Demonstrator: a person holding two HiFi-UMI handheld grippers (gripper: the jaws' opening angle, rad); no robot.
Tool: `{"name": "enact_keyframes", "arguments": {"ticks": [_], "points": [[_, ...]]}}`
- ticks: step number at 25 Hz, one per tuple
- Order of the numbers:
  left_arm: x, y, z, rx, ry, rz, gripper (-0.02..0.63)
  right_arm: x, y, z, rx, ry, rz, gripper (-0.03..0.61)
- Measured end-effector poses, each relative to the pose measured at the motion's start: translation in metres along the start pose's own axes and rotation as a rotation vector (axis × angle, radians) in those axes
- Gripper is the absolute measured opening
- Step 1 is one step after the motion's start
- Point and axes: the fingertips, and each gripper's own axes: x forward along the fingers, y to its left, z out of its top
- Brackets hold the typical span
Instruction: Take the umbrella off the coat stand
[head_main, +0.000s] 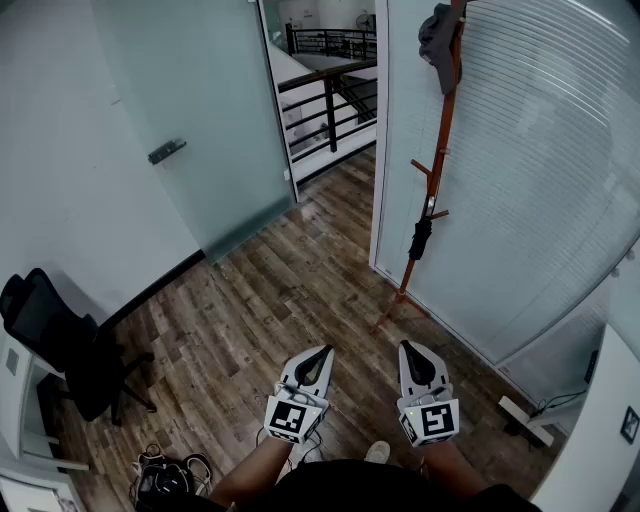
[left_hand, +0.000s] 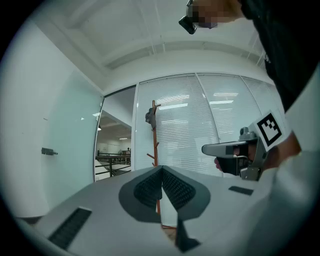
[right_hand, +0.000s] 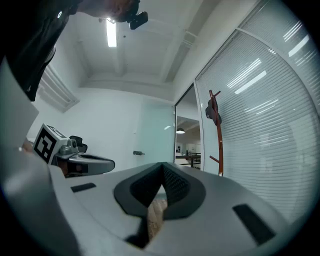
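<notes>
Hanging from the coat stand (head_main: 441, 140), a black umbrella (head_main: 421, 239)

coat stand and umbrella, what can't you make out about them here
- Head view: the top of the coat stand is cut off by the upper edge. The umbrella is too small to show how it hangs.
- Left gripper view: the stand's lower part is hidden behind the left hand-held gripper. No umbrella shows.
- Right gripper view: the stand's lower part is hidden behind the right hand-held gripper. No umbrella shows.
</notes>
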Motion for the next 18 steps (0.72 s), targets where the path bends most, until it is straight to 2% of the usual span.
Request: {"name": "enact_keyframes", "arguments": {"ticks": [6,10,14,18], "points": [[0.004,-0.005,0.004,0.01,-0.028,-0.019,0.014,0.001,0.001,-0.006,-0.003,0.011,0.006,0.003],[0.012,-0.013,0.004,0.005,-0.028,-0.042,0.014,0.0,-0.008,-0.017,-0.022,0.058,-0.007,0.005],[0.014,-0.019,0.005,-0.003,-0.037,-0.05,0.015,-0.007,-0.019,-0.029,0.03,0.08,-0.033,0.005],[0.024,-0.034,-0.001,-0.008,-0.015,-0.056,0.014,-0.014,-0.034,-0.035,0.05,0.083,-0.023,0.006]]}}
